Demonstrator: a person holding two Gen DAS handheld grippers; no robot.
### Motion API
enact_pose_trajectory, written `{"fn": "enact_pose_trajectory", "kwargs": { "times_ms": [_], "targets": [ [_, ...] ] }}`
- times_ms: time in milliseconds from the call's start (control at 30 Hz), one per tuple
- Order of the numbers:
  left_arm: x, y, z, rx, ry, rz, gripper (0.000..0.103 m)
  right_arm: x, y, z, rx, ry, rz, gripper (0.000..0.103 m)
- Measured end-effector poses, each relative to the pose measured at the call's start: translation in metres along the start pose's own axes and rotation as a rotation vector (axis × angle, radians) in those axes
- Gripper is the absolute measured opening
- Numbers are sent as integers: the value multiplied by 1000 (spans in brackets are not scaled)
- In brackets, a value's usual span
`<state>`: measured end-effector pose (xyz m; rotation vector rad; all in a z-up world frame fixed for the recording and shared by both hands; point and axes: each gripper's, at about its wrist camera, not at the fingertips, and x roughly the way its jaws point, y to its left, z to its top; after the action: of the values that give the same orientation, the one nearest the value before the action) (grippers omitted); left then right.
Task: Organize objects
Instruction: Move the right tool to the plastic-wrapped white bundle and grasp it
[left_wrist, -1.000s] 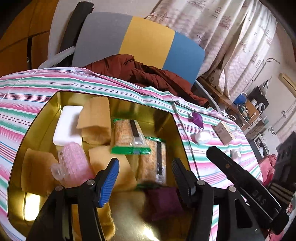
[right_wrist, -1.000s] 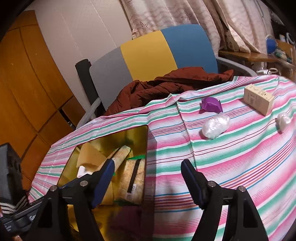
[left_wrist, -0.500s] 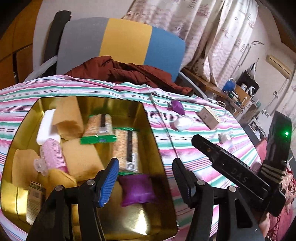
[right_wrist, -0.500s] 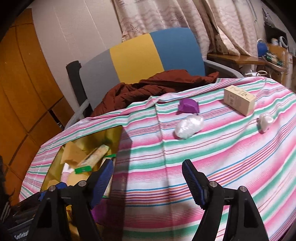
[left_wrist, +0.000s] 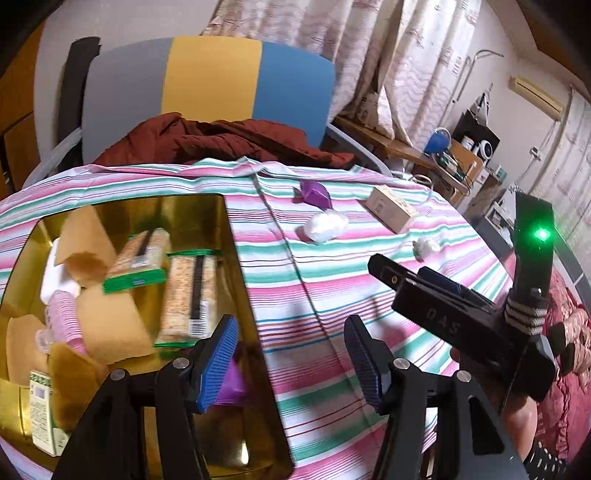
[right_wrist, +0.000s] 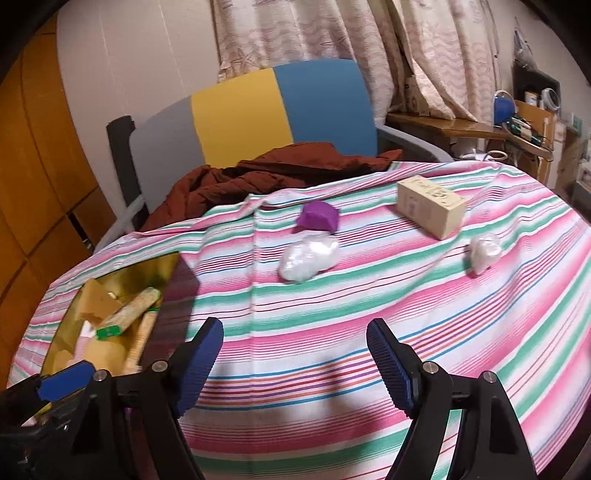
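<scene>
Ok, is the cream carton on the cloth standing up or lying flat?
Lying flat. The cream carton rests on a long side on the striped cloth, with its printed top face showing.

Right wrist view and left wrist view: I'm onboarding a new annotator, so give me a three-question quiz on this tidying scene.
1. True or false: the right gripper holds something.
2. Which lies nearest the small purple plastic piece on the striped tablecloth?
A. beige cardboard box
B. larger white crinkled wrapper
C. smaller white crinkled wrapper
3. How many green-edged cracker packets lie in the gold rectangular tin?

Key: 1 false, its jaws are open and empty; 2 B; 3 two.
</scene>
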<state>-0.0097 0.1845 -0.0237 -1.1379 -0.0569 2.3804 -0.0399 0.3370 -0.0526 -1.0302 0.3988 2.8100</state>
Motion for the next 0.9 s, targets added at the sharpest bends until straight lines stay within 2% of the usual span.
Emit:
{"fn": "enact_pose_trajectory", "kwargs": {
  "times_ms": [467,733,900],
  "targets": [
    [32,-50,-1,117,87,-45,61,15,-59,-3,69,4,-44,83],
    [52,-65,-3,143,141,-54,61,32,-132,9,194,0,-173,83],
    [61,-71,2,160,155,-50,61,48,-179,38,277,-21,-223,77]
  ]
}}
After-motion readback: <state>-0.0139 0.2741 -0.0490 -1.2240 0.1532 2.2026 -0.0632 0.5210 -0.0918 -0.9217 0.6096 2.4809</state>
